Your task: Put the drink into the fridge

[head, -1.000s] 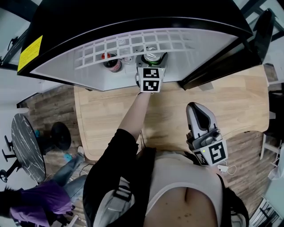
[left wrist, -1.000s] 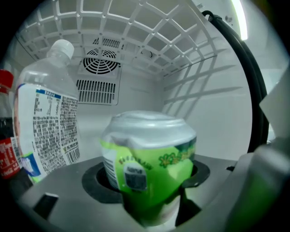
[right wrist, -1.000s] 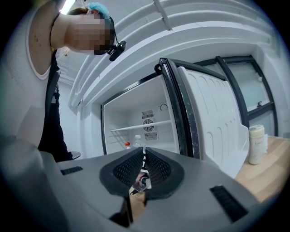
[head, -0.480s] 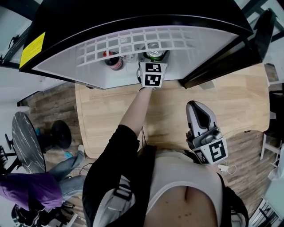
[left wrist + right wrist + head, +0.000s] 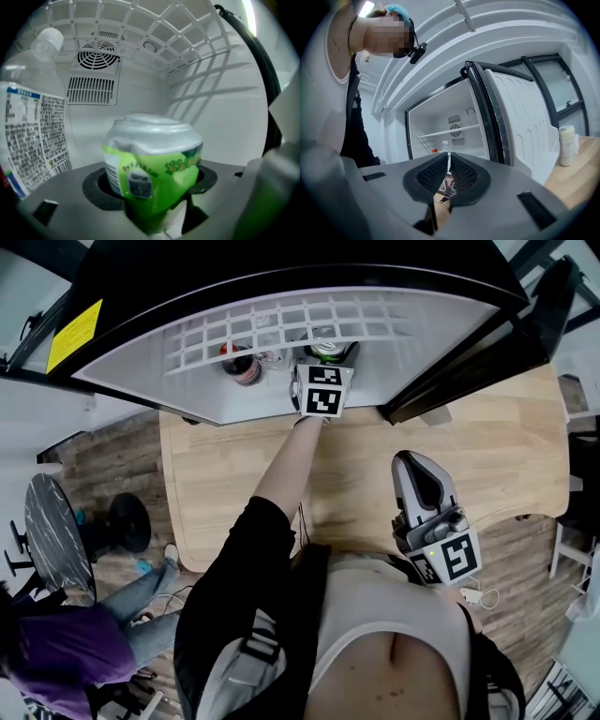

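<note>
**Desk:** What do the left tongs [image 5: 152, 190] have?

**Photographer:** They are clamped on a dented green drink can [image 5: 150, 161], one jaw on each side of it. The can is inside the fridge [image 5: 281, 277], just right of a clear water bottle [image 5: 33, 126], under the wire shelf [image 5: 140, 23], with the fan vent [image 5: 96, 51] on the back wall behind it.

**Desk:** Anything new in the last second?

**Photographer:** From overhead, the left tongs have crept a little deeper into the compartment. The can has gone in with them, past a red-capped bottle [image 5: 239, 365].

**Desk:** And the right tongs [image 5: 447, 176]?

**Photographer:** Closed to a thin slit and holding nothing. They are parked at the person's waist by the counter [image 5: 469, 456], where they have stayed, facing the open door [image 5: 520, 122].

**Desk:** So where does the job stand?

**Photographer:** Nearly done, by my reading. The drink is in the fridge but not released. I cannot tell whether its base rests on the fridge floor. What's left is setting it down, opening the jaws and backing out.
</note>
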